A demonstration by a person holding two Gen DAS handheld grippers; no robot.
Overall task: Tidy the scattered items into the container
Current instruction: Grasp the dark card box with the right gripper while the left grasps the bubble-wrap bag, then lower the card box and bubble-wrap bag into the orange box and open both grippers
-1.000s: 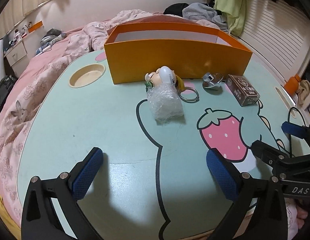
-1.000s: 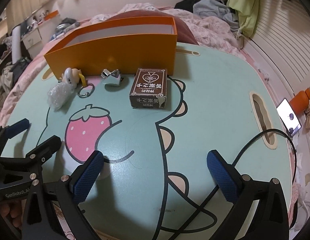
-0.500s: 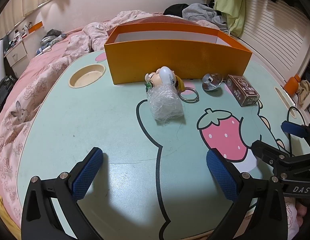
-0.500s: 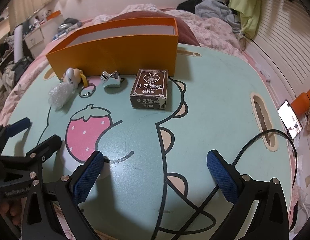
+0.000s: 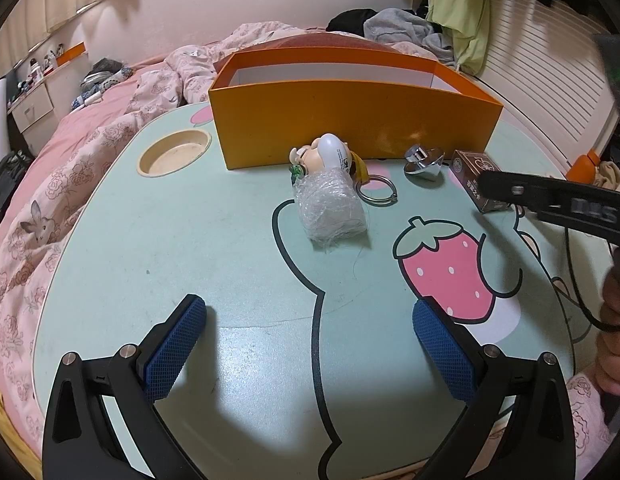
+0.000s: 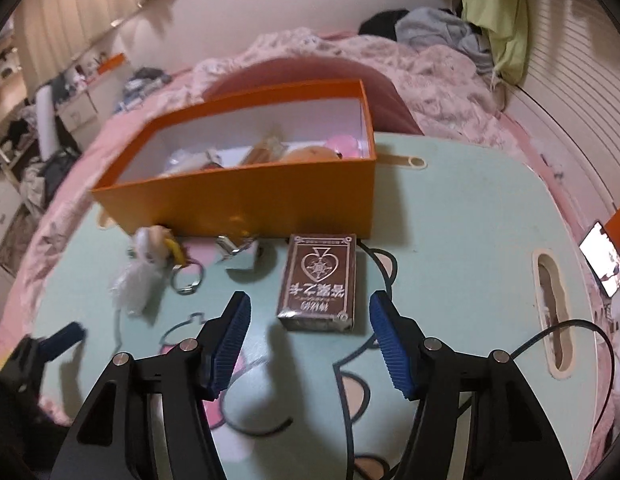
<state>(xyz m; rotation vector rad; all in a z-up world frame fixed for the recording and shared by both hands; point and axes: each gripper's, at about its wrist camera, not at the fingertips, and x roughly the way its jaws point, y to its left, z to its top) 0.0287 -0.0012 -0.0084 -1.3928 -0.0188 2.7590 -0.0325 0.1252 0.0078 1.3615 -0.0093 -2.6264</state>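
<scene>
The right gripper [image 6: 310,334] has advanced over the spade-marked card box [image 6: 319,280], jaws closing, not touching; left gripper's [image 5: 310,346] jaws apart.

The table [image 5: 230,240] bears an orange box [image 5: 350,128] at twelve o'clock. Before it lie a keyring [image 5: 342,160], wrap [image 5: 330,208], clip [image 5: 424,164] and card pack [image 6: 318,280].

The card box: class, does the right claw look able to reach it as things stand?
Probably yes. The card box lies just ahead of the right claw, whose jaws are closing with nothing between them yet, and nothing blocks the way.
</scene>
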